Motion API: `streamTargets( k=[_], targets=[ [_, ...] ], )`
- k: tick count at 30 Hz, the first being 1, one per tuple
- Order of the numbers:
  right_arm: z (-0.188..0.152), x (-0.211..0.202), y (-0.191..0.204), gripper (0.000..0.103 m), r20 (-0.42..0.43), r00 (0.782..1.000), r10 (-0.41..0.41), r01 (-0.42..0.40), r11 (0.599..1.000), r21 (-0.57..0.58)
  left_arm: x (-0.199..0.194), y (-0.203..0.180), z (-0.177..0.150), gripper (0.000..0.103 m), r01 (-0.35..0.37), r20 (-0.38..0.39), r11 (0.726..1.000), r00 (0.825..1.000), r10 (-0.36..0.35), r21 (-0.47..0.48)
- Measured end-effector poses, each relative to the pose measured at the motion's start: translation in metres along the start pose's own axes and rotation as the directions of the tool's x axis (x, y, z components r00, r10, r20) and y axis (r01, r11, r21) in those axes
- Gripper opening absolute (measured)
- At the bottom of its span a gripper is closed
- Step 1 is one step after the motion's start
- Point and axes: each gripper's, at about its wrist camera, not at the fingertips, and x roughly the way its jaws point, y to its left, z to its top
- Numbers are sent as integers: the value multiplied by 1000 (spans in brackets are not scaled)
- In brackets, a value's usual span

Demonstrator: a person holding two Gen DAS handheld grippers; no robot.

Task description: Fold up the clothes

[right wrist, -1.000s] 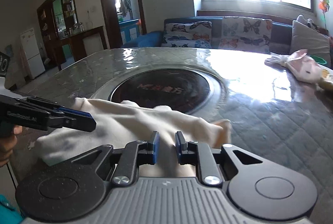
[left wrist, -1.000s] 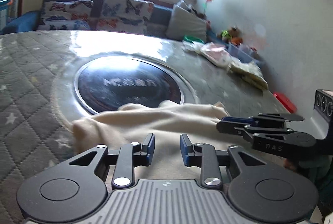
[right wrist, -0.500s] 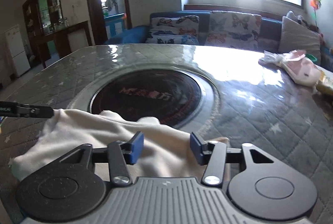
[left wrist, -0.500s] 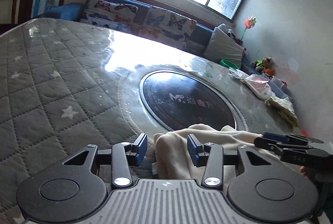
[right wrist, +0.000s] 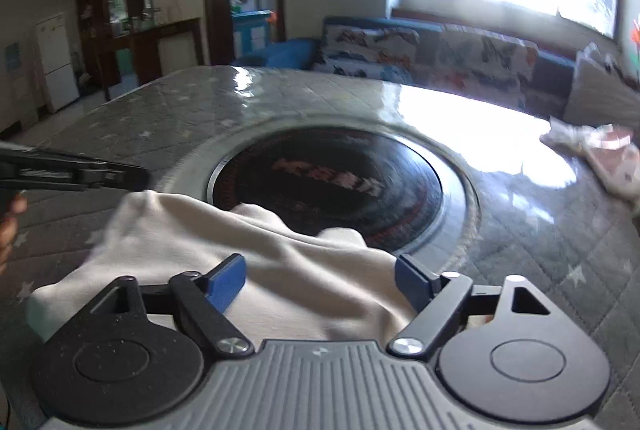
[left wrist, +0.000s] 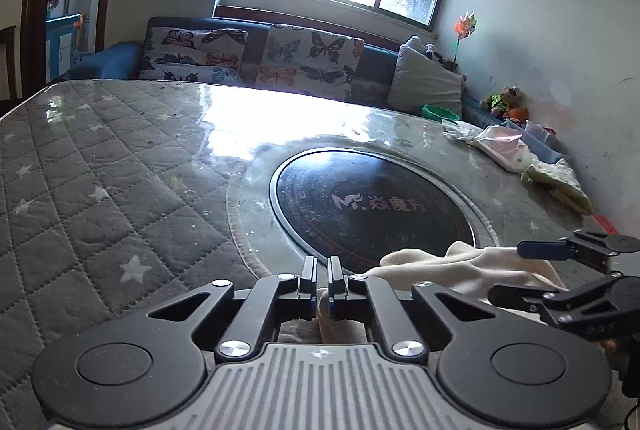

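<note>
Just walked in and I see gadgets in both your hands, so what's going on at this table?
A person is folding a cream garment on the quilted table, using a handheld gripper in each hand. The left gripper is shut on the garment's edge. The right gripper is open, its fingers spread over the cloth and gripping nothing. The garment lies bunched beside the round black hotplate.

Right tongs [right wrist: 320,280] spread, cream garment [right wrist: 224,242] seemingly beneath

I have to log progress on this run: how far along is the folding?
Early. Done: the cream garment lies on the quilted table, bunched rather than neatly folded. In hand: the left tongs are pinched on its edge, while the right tongs are open over it. Left: the actual folds.
</note>
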Motion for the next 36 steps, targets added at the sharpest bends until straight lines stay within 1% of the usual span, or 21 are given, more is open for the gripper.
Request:
streamTargets(
  k=[2, 4, 7, 8, 9, 12, 14, 16, 18, 20, 21, 24, 26, 29, 32, 33, 35, 36],
  targets=[
    [-3, -3, 6, 86, -6, 1000, 17, -17, 1000, -24, -3, -4, 3, 6, -13, 7, 1000, 1000, 13, -1],
    [-6, -5, 9, 86, -15, 999, 42, -42, 999, -33, -11, -9, 7, 6, 0, 29, 1000, 1000, 0, 0],
    [-3, -8, 10, 85, 3, 998, 63, -62, 997, -42, -17, -21, 11, 8, 61, 40, 998, 997, -61, 3],
    [-1, -7, 8, 84, 5, 998, 68, -68, 997, -34, -18, -26, 11, 8, 81, 35, 997, 996, -81, 7],
    [2, -4, 4, 80, 4, 997, 71, -71, 997, -12, -19, -31, 11, 8, 100, 29, 995, 995, -100, 11],
    [12, 11, -20, 73, -19, 997, 72, -70, 992, 102, -17, -43, 5, 10, 158, -3, 987, 987, -158, 3],
    [14, 24, -31, 72, -54, 997, 54, -46, 989, 137, -14, -51, -3, 12, 178, -35, 984, 984, -177, 14],
    [13, 33, -34, 71, -76, 997, 27, -17, 991, 132, -11, -57, -11, 12, 190, -69, 981, 980, -188, 24],
    [12, 36, -34, 71, -79, 997, 7, 3, 993, 114, -8, -60, -19, 14, 193, -102, 981, 977, -189, 31],
    [13, 29, -33, 71, -58, 998, 6, 1, 995, 104, -7, -62, -26, 20, 179, -125, 983, 977, -172, 47],
    [13, 22, -31, 71, -44, 999, 11, -7, 996, 94, -6, -61, -29, 21, 173, -134, 983, 977, -165, 53],
    [12, -4, -23, 71, -9, 999, 51, -51, 998, 41, -11, -58, -33, 24, 170, -134, 984, 978, -162, 52],
    [8, -21, -16, 71, 2, 996, 85, -85, 996, 4, -16, -57, -32, 28, 163, -127, 985, 980, -156, 50],
    [-4, -40, -7, 71, -6, 992, 129, -129, 991, -34, -20, -56, -34, 29, 151, -130, 988, 981, -144, 45],
    [-18, -53, -1, 71, -16, 989, 150, -150, 987, -57, -25, -57, -38, 30, 141, -129, 989, 983, -134, 45],
    [-24, -57, 2, 71, -19, 988, 152, -153, 986, -69, -27, -58, -39, 32, 138, -127, 989, 983, -131, 47],
    [-35, -62, 10, 71, -37, 990, 138, -142, 983, -114, -31, -60, -41, 41, 133, -123, 990, 984, -126, 55],
    [-41, -64, 14, 71, -47, 991, 129, -135, 981, -139, -32, -62, -41, 42, 126, -121, 990, 986, -118, 61]
  ],
)
